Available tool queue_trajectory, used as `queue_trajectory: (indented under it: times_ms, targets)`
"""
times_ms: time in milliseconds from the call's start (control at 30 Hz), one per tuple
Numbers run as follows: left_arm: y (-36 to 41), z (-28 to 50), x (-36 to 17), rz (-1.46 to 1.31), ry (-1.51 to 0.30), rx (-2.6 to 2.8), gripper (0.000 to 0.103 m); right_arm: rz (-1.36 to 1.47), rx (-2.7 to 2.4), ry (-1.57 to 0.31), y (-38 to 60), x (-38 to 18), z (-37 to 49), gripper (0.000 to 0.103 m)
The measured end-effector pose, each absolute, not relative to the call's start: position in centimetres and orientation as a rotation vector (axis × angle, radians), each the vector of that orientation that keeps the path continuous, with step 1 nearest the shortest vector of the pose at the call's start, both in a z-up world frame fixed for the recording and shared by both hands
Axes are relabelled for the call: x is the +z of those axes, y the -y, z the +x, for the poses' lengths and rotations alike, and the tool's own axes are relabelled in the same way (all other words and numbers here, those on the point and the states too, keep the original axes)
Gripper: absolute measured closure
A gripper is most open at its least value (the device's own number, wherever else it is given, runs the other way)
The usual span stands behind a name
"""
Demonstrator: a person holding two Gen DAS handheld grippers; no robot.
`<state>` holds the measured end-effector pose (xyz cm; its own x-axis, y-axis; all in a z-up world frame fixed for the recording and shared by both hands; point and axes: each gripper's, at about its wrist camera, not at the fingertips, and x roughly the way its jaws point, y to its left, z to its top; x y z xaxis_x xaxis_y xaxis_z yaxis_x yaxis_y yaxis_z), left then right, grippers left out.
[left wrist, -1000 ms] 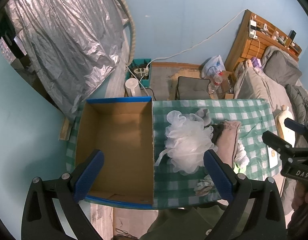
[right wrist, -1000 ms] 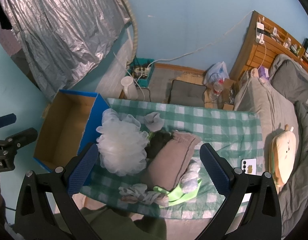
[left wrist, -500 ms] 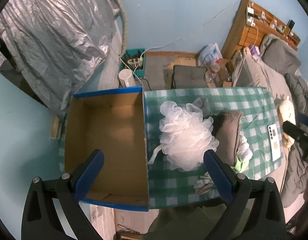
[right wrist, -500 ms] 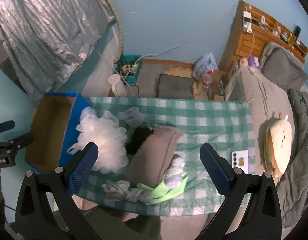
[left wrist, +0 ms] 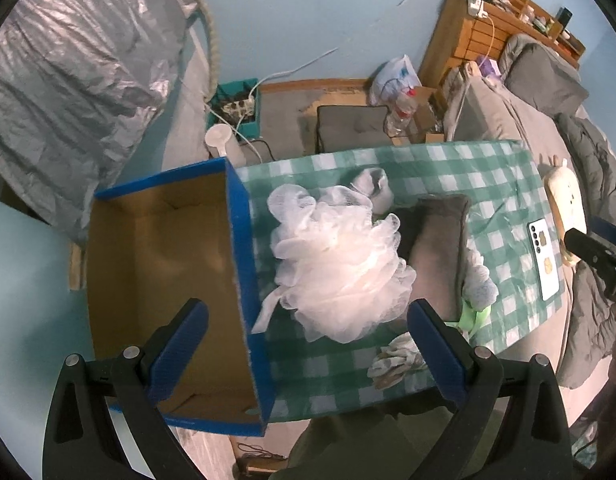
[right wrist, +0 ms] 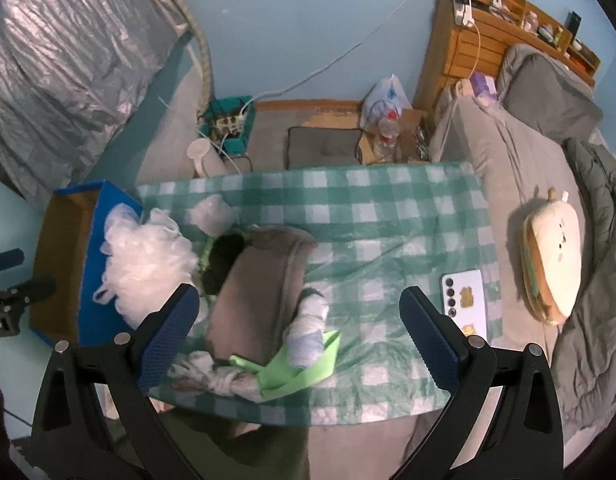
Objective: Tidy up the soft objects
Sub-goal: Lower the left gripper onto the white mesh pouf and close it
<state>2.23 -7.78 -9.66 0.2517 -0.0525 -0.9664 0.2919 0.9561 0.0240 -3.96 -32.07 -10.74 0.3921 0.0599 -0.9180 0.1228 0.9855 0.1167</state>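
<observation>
A white mesh bath puff [left wrist: 340, 264] [right wrist: 143, 256] lies on the green checked cloth [left wrist: 468, 176] beside an open blue cardboard box [left wrist: 159, 272] [right wrist: 63, 264], whose inside shows only bare cardboard. Right of the puff lie a grey-brown cushion [left wrist: 436, 252] [right wrist: 259, 288], something black [right wrist: 223, 260], rolled pale socks [right wrist: 308, 332], a light-green strap [right wrist: 303, 368] and a patterned cloth bundle [left wrist: 400, 360]. My left gripper [left wrist: 308, 348] hangs open high above the box wall and puff. My right gripper [right wrist: 299, 336] hangs open high above the cushion and socks. Neither holds anything.
A phone [right wrist: 464, 300] lies on the cloth's right side. A sandwich-shaped plush [right wrist: 552, 256] rests on the grey bed [right wrist: 520, 168]. Beyond the table on the floor are a grey seat cushion [left wrist: 352, 124], a bottle [left wrist: 400, 112], a teal crate with a power strip [left wrist: 235, 104] and silver foil sheeting [left wrist: 67, 76].
Both grippers have shifted slightly, so the table contents sit a little differently in each view. The objects themselves have not moved, and both grippers stay open.
</observation>
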Motion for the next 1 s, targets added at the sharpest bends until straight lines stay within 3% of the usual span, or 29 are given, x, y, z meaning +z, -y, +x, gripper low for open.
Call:
queue_trajectory:
  times_ms: [1000]
  targets:
    - [11.5, 3.8, -18.1, 0.154, -1.453, -0.23, 0.003, 0.118, 0.046, -1.385, 32.3, -24.4, -4.4, 0.01]
